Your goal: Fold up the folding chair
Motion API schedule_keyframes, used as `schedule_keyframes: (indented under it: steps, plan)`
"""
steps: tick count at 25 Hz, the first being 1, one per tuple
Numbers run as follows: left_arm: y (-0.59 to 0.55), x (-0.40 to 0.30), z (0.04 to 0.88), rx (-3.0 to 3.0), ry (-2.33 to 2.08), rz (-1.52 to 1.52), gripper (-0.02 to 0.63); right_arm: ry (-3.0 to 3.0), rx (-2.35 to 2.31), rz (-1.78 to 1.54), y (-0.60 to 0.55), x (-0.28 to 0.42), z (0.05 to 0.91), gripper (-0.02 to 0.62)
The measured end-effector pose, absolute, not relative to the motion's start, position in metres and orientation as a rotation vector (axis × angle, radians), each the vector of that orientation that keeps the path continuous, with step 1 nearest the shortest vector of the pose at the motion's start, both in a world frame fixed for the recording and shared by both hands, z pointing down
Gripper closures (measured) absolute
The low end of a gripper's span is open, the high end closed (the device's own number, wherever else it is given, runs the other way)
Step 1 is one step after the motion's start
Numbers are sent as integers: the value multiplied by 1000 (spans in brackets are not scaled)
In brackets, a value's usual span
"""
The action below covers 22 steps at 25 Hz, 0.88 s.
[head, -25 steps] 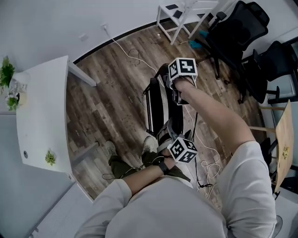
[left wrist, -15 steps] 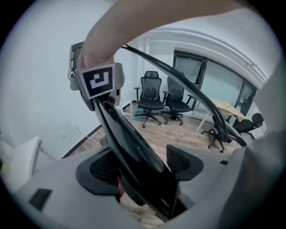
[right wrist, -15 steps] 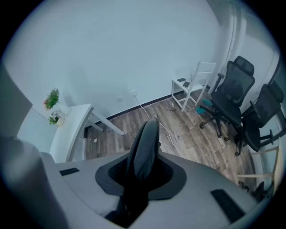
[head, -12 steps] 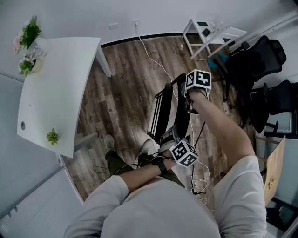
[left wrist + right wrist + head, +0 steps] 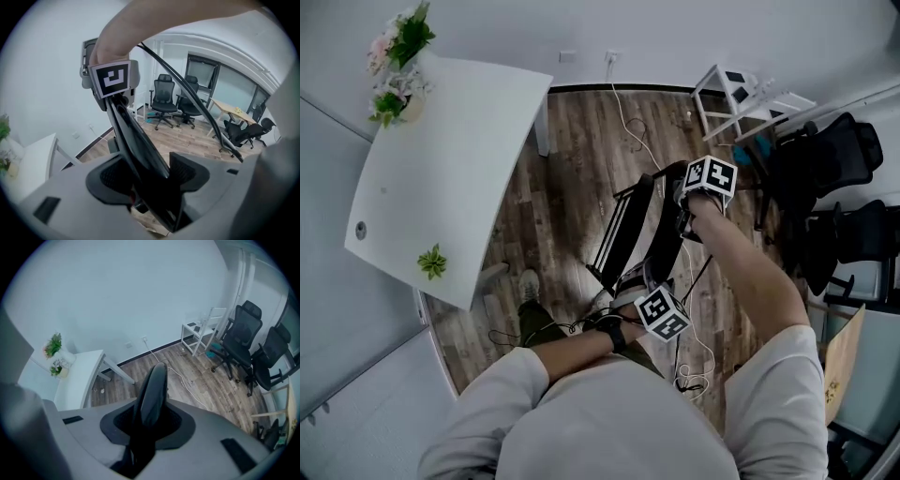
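Observation:
The black folding chair point(image 5: 636, 230) stands folded flat and tilted on the wood floor, in front of the person's feet. My left gripper point(image 5: 639, 281) is at its near lower end. In the left gripper view the chair's dark frame point(image 5: 136, 140) fills the gap of that gripper point(image 5: 150, 180); its jaws have just been closing and both pads now press on the frame. My right gripper point(image 5: 682, 220) holds the far upper end. In the right gripper view the rounded chair edge point(image 5: 152, 394) rises between the jaws of this gripper point(image 5: 147, 427), which is shut on it.
A white table point(image 5: 441, 178) with a flower vase point(image 5: 398, 66) and a small plant point(image 5: 431, 262) stands at the left. A white stool point(image 5: 741, 94) and black office chairs point(image 5: 834, 169) crowd the right. Cables point(image 5: 694, 366) trail over the floor.
Both grippers have carried the chair sideways over the floor. The head view has swung, so the white table now fills the upper left. The chair looks narrower.

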<state>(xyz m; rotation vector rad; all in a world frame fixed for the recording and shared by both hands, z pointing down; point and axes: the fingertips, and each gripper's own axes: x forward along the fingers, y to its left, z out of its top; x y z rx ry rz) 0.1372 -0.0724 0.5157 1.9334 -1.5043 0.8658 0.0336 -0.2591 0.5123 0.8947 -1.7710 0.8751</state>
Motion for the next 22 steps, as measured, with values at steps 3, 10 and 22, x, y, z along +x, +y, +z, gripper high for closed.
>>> schedule_keyframes:
  steps: [3,10,22]
  plan:
    - [-60,106,509,1919,-1534,869,334,-1791,883,896,-245,2,505,509]
    - [-36,27,500,1859,-1589,881,339,-1835,824,909,-217,-84,494,509]
    - [-2,-96,499,1759,-1645,838,351,-1851,746,873,-175,-218,497,508]
